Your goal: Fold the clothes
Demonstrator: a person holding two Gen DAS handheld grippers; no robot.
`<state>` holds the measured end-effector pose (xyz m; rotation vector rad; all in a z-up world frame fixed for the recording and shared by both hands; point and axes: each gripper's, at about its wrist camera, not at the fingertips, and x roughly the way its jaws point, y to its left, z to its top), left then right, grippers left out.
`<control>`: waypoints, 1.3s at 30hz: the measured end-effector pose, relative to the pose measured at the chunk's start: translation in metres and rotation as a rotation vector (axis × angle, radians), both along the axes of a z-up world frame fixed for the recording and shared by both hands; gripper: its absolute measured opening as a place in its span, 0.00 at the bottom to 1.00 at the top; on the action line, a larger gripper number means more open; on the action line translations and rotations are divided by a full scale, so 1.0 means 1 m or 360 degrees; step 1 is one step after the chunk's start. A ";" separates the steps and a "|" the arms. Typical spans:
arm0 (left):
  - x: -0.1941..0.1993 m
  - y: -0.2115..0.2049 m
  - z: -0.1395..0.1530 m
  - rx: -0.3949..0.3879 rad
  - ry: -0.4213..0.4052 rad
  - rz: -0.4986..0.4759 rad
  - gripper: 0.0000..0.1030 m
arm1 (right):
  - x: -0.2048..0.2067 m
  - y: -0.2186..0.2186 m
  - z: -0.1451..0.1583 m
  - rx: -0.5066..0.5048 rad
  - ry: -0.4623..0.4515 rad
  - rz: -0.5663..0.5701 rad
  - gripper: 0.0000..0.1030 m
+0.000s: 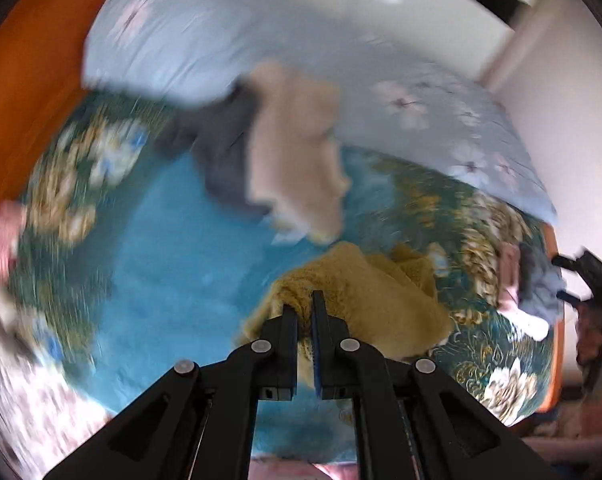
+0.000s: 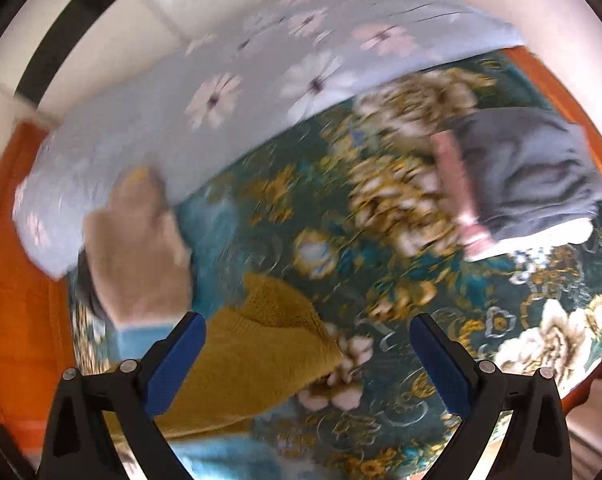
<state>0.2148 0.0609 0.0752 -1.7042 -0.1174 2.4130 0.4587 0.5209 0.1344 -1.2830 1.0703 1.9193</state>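
While both views are smeared by motion blur, the largest item reads clearly: a bed cover [image 2: 285, 216] in teal with gold and white flowers, spread over a bed with an orange wooden frame [image 2: 17, 280]. Next, a pale blue quilt [image 2: 205, 92] printed with white daisies lies bunched along the far side of the cover. One mustard-yellow knitted garment [image 2: 253, 352] lies crumpled on the cover, near the cameras. One grey garment [image 2: 529, 176], folded, with a pink piece [image 2: 457, 184] against its edge, lies well apart from it near the bed's corner. One beige garment [image 1: 297, 152] lies over a dark grey one [image 1: 221, 152] beside the quilt. Left gripper [image 1: 303, 304]: fingers clenched, with a fold of the mustard garment pinched between them. Right gripper [image 2: 307, 320]: fingers released and spread wide above the cover, the mustard garment's edge just by its left blue pad [image 2: 173, 364], nothing grasped.
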 end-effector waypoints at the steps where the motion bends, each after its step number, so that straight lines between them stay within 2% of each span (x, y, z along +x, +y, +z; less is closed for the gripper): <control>1: -0.002 -0.004 -0.001 -0.0012 0.0003 0.0015 0.05 | -0.010 -0.008 -0.002 -0.0011 -0.0007 0.0048 1.00; 7: -0.003 -0.014 0.030 0.0051 0.0213 -0.0108 0.05 | -0.059 -0.046 0.000 0.0023 -0.0055 0.0270 1.00; 8: -0.001 -0.015 0.026 0.0032 0.0210 -0.0132 0.05 | -0.065 -0.053 -0.002 0.0022 -0.0067 0.0297 1.00; 9: 0.002 -0.016 0.015 -0.0001 0.0173 -0.0150 0.05 | -0.073 -0.059 -0.006 0.0013 -0.0087 0.0328 1.00; 12: 0.016 -0.037 -0.058 -0.0124 -0.0148 -0.0127 0.05 | -0.089 -0.077 -0.021 -0.0020 -0.0161 0.0414 1.00; 15: 0.030 -0.059 -0.129 -0.0280 -0.0451 -0.0042 0.05 | -0.105 -0.101 -0.045 -0.0068 -0.0279 0.0527 1.00; 17: 0.037 -0.077 -0.161 -0.0300 -0.0570 0.0062 0.05 | -0.112 -0.115 -0.057 -0.0087 -0.0342 0.0592 1.00; 21: 0.032 -0.105 -0.179 -0.0207 -0.0629 0.0239 0.06 | -0.133 -0.144 -0.077 -0.0087 -0.0434 0.0759 1.00; 24: 0.025 -0.122 -0.168 0.0028 -0.0648 0.0307 0.06 | -0.156 -0.159 -0.086 -0.0076 -0.0426 0.0850 1.00; 27: 0.022 -0.143 -0.148 0.0252 -0.0625 0.0383 0.19 | -0.185 -0.171 -0.095 -0.0058 -0.0349 0.0905 1.00; 28: 0.021 -0.152 -0.145 0.0308 -0.0619 0.0427 0.29 | -0.194 -0.173 -0.100 -0.0063 -0.0323 0.0912 1.00; 29: 0.020 -0.162 -0.143 0.0362 -0.0612 0.0482 0.33 | -0.202 -0.175 -0.106 -0.0076 -0.0318 0.0907 1.00; 31: 0.017 -0.182 -0.139 0.0470 -0.0596 0.0590 0.35 | -0.224 -0.176 -0.124 -0.0126 -0.0305 0.0873 1.00; 34: 0.008 -0.206 -0.150 0.0563 -0.0610 0.0761 0.42 | -0.250 -0.178 -0.144 -0.0174 -0.0284 0.0847 1.00; 37: -0.009 -0.217 -0.175 0.0554 -0.0673 0.0858 0.42 | -0.267 -0.179 -0.168 -0.0209 -0.0299 0.0824 0.99; 39: -0.022 -0.223 -0.196 0.0541 -0.0723 0.0907 0.42 | -0.274 -0.178 -0.180 -0.0234 -0.0311 0.0806 0.94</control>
